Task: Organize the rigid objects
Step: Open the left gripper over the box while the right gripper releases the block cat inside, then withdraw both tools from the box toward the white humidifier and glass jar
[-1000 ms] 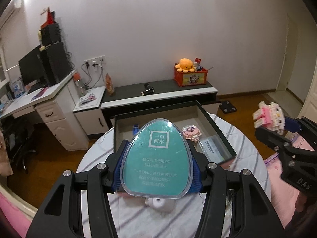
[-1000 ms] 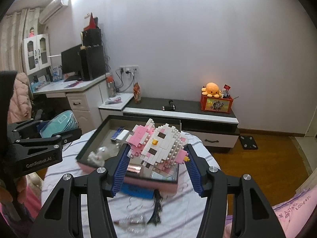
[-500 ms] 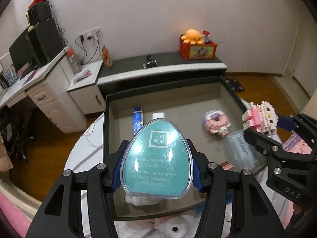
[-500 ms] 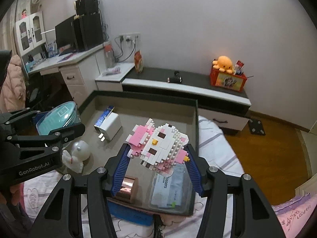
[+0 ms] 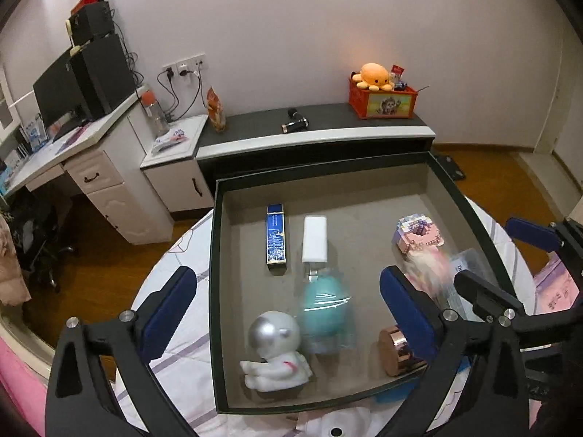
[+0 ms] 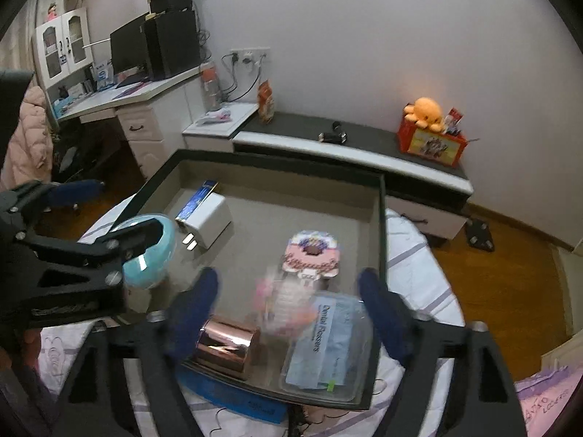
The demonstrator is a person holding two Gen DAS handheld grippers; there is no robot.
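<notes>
My left gripper [image 5: 288,291] hangs over the dark-rimmed tray [image 5: 215,291], its jaws opening wide. The teal egg-shaped case [image 5: 322,309] is blurred, loose below them, dropping onto the tray floor; no pad touches it. My right gripper [image 6: 288,286] is over the tray's right half with its jaws opening too. The pink and white brick figure [image 6: 288,298] is a blur between the fingers, free of both pads, just above a plastic packet [image 6: 328,342]. In the left wrist view the right gripper [image 5: 506,258] shows at the right edge.
In the tray lie a blue slim box [image 5: 276,240], a white charger [image 5: 314,238], a pink brick cake [image 5: 419,235], a silver-headed white figurine [image 5: 273,349] and a copper cylinder [image 5: 393,351]. The tray rests on a round table with a striped cloth [image 5: 175,357].
Both grippers came down over the tray, then opened. The left let go of the teal case and the right let go of the brick figure; both things are dropping into the tray.
</notes>
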